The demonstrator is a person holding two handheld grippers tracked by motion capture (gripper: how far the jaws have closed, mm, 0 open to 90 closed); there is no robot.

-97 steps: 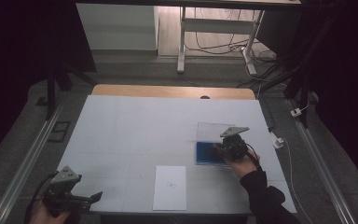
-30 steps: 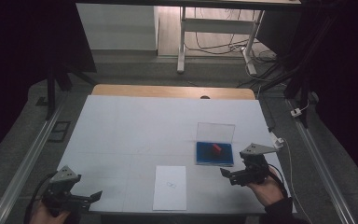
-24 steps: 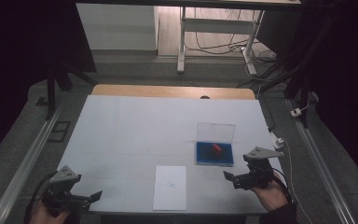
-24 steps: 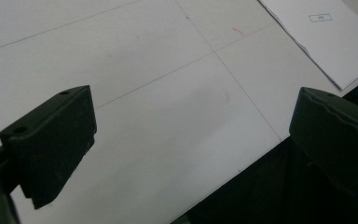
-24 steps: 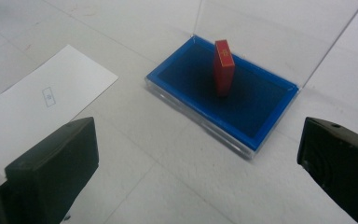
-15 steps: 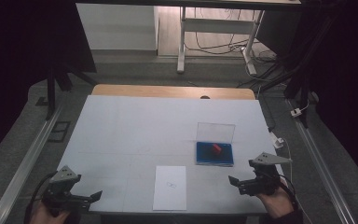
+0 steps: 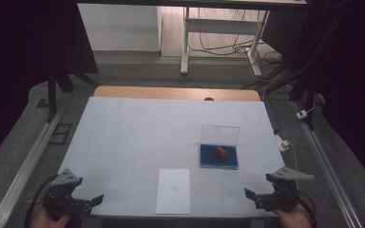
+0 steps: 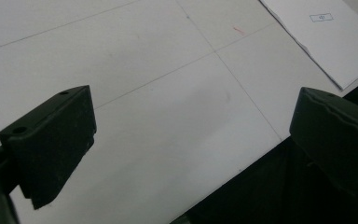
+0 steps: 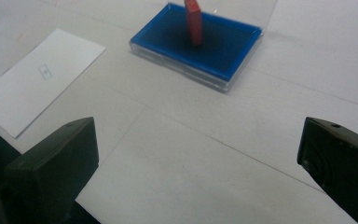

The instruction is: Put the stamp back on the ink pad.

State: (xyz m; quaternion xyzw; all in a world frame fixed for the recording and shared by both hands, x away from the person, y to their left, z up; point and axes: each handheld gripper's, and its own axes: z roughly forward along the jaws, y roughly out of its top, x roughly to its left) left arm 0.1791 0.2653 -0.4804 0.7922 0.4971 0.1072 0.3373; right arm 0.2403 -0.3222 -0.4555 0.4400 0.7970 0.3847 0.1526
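- White table (image 7: 138, 137): runs out ahead of both grippers, which sit at its near edge.
- Paper sheet (image 7: 173, 191): flat near the front edge, between the two grippers, touching neither.
- Blue-lined clear case (image 7: 219, 156): lid upright, ahead and left of the right gripper (image 7: 262, 199), well apart.
- Left gripper (image 7: 86, 202): jaws spread wide, nothing held.
- Right gripper: jaws spread wide, nothing held.
- Red block (image 9: 193, 21): stands upright on the blue pad inside the case.

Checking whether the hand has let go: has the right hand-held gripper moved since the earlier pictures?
Yes. The right hand-held gripper pulled back from the blue case toward the table's near right edge, jaws open.
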